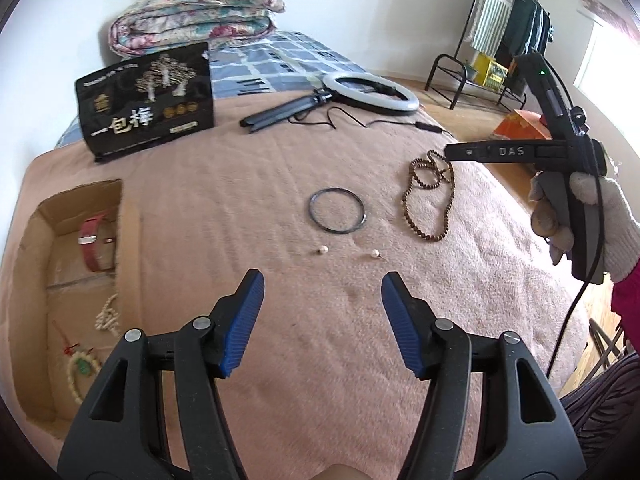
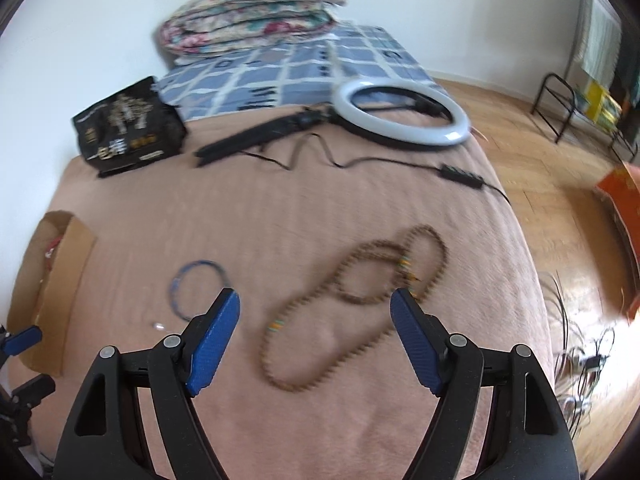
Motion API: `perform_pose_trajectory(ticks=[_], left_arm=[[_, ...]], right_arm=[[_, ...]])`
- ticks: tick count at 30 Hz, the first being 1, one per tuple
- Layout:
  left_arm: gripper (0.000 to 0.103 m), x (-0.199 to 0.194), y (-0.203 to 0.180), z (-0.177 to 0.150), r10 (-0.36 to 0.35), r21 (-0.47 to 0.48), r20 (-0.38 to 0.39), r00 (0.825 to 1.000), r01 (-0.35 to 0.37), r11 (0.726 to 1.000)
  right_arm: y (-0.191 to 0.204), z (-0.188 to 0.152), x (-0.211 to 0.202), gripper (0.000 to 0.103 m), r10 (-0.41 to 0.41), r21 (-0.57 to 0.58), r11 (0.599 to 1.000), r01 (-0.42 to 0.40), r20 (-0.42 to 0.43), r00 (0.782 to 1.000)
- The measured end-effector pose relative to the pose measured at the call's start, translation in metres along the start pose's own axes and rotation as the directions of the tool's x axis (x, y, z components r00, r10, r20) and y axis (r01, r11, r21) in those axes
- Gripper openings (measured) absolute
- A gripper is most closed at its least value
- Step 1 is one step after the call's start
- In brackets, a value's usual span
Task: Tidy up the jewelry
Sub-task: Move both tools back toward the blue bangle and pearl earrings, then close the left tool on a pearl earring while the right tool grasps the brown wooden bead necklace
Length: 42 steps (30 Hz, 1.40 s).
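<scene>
My right gripper (image 2: 314,312) hangs over the brown beads (image 2: 352,304), jaws wide apart and holding nothing. The strand lies in tangled loops on the blanket (image 2: 280,208), right of the bangle (image 2: 198,290). I judge the best grab is where two loops cross, so one pinch lifts most of it. Come down straight, close gently, lift slowly so trailing loops don't snag. My left gripper (image 1: 322,294) waits wide and empty near two pearls (image 1: 322,249). The box (image 1: 128,216) is far left.

Folded floral quilt (image 1: 196,16), black snack bag (image 1: 146,100), ring light (image 1: 370,92), clothes rack (image 1: 508,24) beyond.
</scene>
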<state>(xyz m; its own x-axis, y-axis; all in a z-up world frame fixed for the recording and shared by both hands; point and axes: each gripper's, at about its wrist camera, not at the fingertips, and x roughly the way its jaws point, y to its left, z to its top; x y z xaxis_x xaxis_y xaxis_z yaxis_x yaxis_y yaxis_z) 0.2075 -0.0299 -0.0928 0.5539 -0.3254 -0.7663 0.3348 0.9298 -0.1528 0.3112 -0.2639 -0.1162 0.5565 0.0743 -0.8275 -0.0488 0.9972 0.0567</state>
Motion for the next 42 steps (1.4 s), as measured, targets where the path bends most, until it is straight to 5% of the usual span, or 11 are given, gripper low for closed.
perform_pose_trajectory(ticks=[10, 20, 28, 42], left_arm=[[0.042, 0.048, -0.002, 0.004, -0.026, -0.039, -0.044, 0.999, 0.024, 0.999], [0.035, 0.080, 0.001, 0.000, -0.039, -0.031, -0.074, 0.997, 0.036, 0.999], [0.030, 0.096, 0.001, -0.001, -0.039, -0.018, -0.080, 0.996, 0.037, 0.999], [0.026, 0.118, -0.001, 0.004, -0.002, 0.010, -0.083, 0.997, 0.003, 1.000]], right_arm=[[-0.071, -0.014, 0.039, 0.078, 0.019, 0.222, 0.975, 0.008, -0.119, 0.993], [-0.101, -0.013, 0.082, 0.078, 0.118, 0.425, 0.905, -0.034, -0.173, 0.978], [-0.093, 0.003, 0.103, 0.080, 0.132, 0.458, 0.888, -0.041, -0.169, 0.977], [-0.058, 0.028, 0.126, 0.080, 0.010, 0.309, 0.950, 0.054, -0.200, 0.980]])
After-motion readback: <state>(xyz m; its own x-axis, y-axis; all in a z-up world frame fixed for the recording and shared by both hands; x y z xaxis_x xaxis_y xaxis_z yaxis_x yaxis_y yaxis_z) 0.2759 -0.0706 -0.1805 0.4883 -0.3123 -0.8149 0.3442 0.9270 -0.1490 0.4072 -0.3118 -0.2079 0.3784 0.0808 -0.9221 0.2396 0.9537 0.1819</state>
